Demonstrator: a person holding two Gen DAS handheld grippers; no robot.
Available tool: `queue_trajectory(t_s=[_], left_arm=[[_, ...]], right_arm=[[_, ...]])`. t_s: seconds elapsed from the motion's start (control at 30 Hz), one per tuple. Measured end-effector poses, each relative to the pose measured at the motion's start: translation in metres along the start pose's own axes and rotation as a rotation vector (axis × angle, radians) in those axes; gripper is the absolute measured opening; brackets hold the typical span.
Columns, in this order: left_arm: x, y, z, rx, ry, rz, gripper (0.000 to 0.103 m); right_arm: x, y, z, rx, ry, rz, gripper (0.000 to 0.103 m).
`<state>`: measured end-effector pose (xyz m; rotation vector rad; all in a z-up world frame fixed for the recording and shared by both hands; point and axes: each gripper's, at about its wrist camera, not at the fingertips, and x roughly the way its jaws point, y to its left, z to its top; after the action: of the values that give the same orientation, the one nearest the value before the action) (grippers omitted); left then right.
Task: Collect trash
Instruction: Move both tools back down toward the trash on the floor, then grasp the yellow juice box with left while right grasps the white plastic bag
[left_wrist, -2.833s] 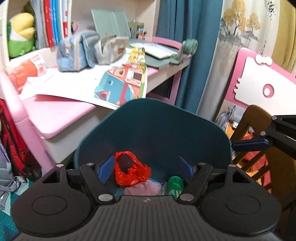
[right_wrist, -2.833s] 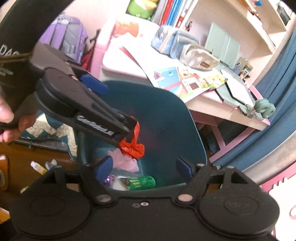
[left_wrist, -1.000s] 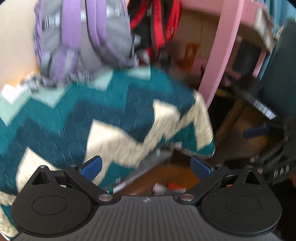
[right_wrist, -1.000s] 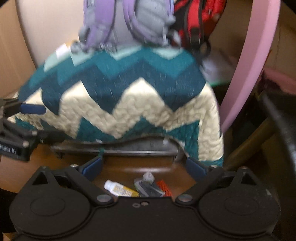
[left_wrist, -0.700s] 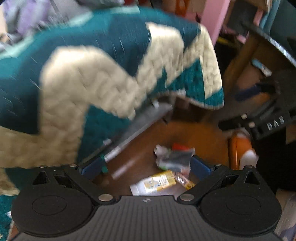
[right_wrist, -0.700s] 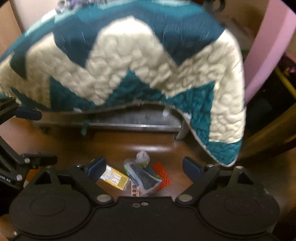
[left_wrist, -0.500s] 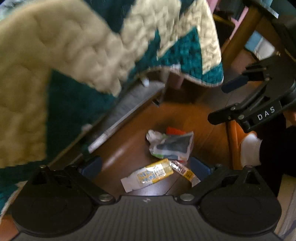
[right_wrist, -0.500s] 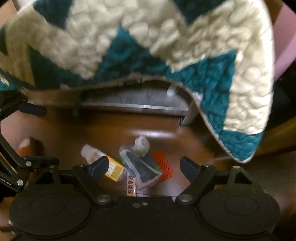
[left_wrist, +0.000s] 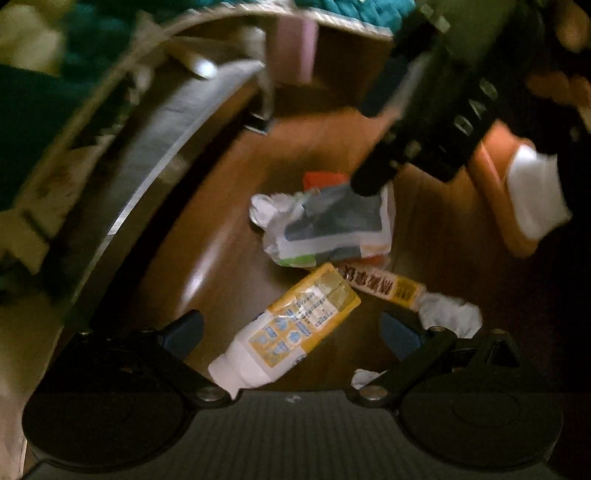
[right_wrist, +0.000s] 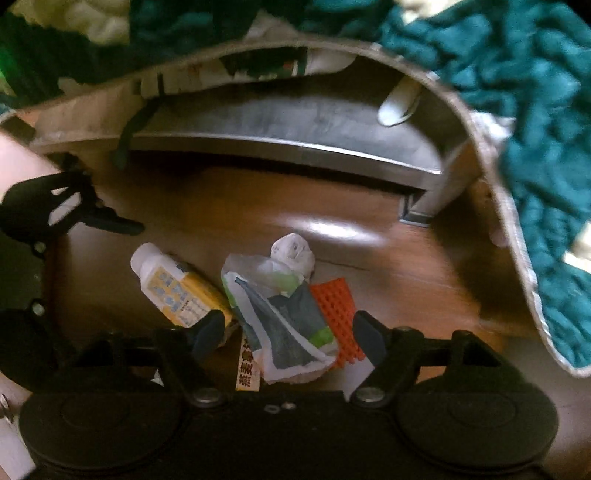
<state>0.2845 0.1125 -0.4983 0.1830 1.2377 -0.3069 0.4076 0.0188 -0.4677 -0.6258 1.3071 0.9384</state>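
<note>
Trash lies in a small heap on the wooden floor. A yellow-and-white bottle lies on its side, framed by the fingers of my open left gripper just above it. A crumpled grey-and-white plastic bag lies between the jaws of my right gripper, which are closing; the pads are clear of it. Beside the bag lie an orange mesh piece, a printed stick wrapper and a white tissue wad. Each gripper shows in the other's view.
A metal bed rail runs behind the heap, with a teal-and-cream quilt hanging over it on the right. A foot in a white sock and an orange slipper stands right of the trash.
Both grippers have dropped from the bin and quilt level down to the floor heap, which now fills the views. The right jaws have narrowed around the bag.
</note>
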Motion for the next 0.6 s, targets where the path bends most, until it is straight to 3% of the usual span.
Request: queue_trajectory(t_s=[0.13, 0.33, 0.47, 0.6], left_arm=[[0.03, -0.002, -0.002, 0.042, 0.028, 0.005, 0.102], [0.056, 0.001, -0.006, -0.004, 0.045, 0.01, 0.101], [0.069, -0.002, -0.009, 0.035, 0.067, 0.022, 0.088], [0.073, -0.003, -0.011, 0.031, 0.066, 0.009, 0.081]], right_arm=[[0.02, -0.001, 0.003, -0.033, 0.024, 0.015, 0.07], [0.044, 0.002, 0.003, -0.052, 0.056, 0.031, 0.058], [0.051, 0.005, -0.001, -0.067, 0.071, 0.03, 0.046], [0.053, 0.005, -0.006, -0.066, 0.075, 0.028, 0.035]])
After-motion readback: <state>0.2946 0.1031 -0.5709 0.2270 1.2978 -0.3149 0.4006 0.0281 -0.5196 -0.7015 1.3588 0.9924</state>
